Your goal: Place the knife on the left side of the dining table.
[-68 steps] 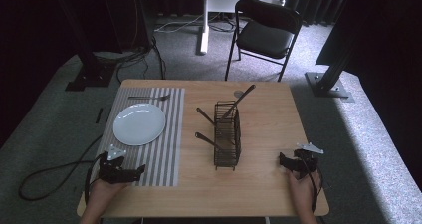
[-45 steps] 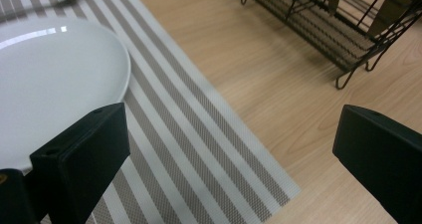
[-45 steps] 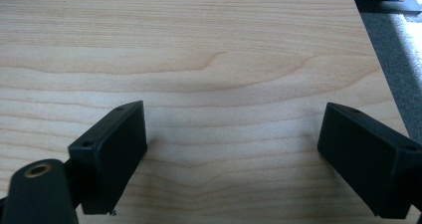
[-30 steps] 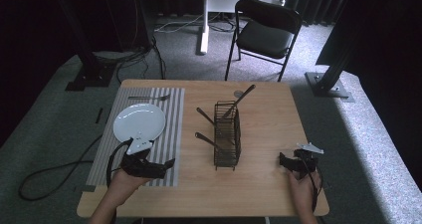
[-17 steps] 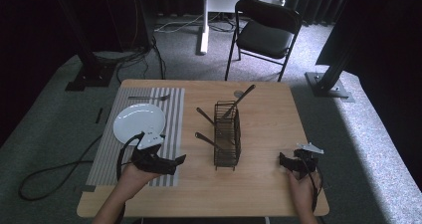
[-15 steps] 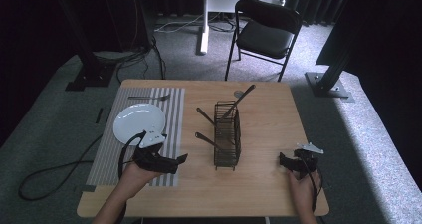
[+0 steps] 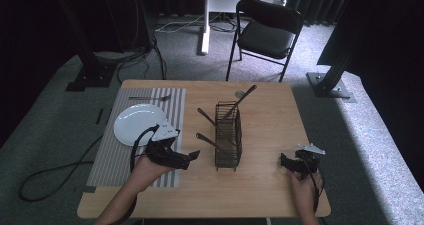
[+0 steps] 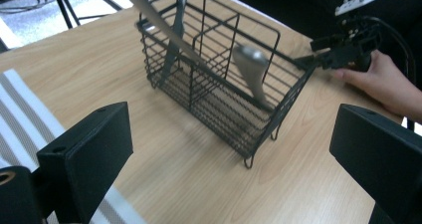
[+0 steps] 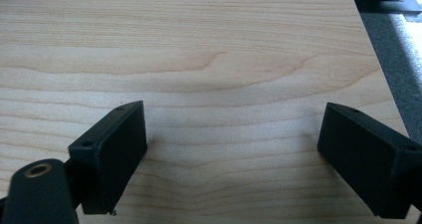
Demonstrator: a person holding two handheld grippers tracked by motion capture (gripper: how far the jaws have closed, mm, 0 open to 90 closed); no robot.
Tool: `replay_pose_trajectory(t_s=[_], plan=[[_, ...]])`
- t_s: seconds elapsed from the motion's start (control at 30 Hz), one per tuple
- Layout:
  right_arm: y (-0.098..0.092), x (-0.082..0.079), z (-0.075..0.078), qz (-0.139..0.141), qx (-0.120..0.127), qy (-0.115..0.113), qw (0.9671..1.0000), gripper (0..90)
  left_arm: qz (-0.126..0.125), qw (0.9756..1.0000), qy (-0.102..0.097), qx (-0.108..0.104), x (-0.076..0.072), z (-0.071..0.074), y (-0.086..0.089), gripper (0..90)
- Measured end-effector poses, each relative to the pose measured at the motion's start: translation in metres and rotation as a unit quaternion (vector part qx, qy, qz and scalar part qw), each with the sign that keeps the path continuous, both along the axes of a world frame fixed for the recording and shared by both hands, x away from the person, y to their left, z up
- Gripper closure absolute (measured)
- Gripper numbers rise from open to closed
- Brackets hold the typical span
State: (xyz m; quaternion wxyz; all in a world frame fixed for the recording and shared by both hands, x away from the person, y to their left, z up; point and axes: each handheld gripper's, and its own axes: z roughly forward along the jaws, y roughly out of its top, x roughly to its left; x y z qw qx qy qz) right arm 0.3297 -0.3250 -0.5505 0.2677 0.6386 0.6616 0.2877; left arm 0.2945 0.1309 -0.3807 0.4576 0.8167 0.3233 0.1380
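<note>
I have my left hand-held gripper (image 7: 192, 157) out over the counter (image 7: 270, 122), just beside the striped placemat (image 7: 115, 157), jaws spread wide and nothing between them. It points at the black wire basket (image 7: 228, 135) standing mid-counter, with utensil handles (image 8: 251, 72) leaning out of it. The white plate (image 7: 137, 125) sits on the mat toward the left edge. My right hand-held gripper (image 7: 284, 161) rests near the front right corner, jaws parted too, over bare wood (image 9: 224, 74).
</note>
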Motion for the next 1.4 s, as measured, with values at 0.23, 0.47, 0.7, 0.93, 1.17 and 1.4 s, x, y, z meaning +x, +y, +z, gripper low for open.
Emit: replay_pose_trajectory(t_s=[0.23, 0.47, 0.7, 0.93, 1.17, 1.4], plan=[[0.0, 0.0, 0.0, 0.0, 0.0, 0.0, 1.0, 11.4, -0.003, 0.9999, -0.001, -0.013, 0.007, -0.001, -0.013, 4.3], [0.0, 0.0, 0.0, 0.0, 0.0, 0.0, 1.0, 11.4, 0.003, 0.9999, 0.002, -0.017, 0.013, -0.002, -0.02, 12.1], [0.0, 0.0, 0.0, 0.0, 0.0, 0.0, 1.0, 11.4, -0.011, 0.9992, 0.017, -0.036, 0.018, -0.005, -0.021, 32.4], [0.0, 0.0, 0.0, 0.0, 0.0, 0.0, 1.0, 11.5, -0.017, 0.9986, 0.025, -0.044, 0.021, -0.009, -0.027, 45.1], [0.0, 0.0, 0.0, 0.0, 0.0, 0.0, 1.0, 11.5, -0.019, 0.9979, 0.03, -0.053, 0.022, -0.011, -0.029, 61.2], [0.0, 0.0, 0.0, 0.0, 0.0, 0.0, 1.0, 11.5, -0.017, 0.9978, 0.036, -0.053, 0.024, -0.012, -0.028, 72.8]])
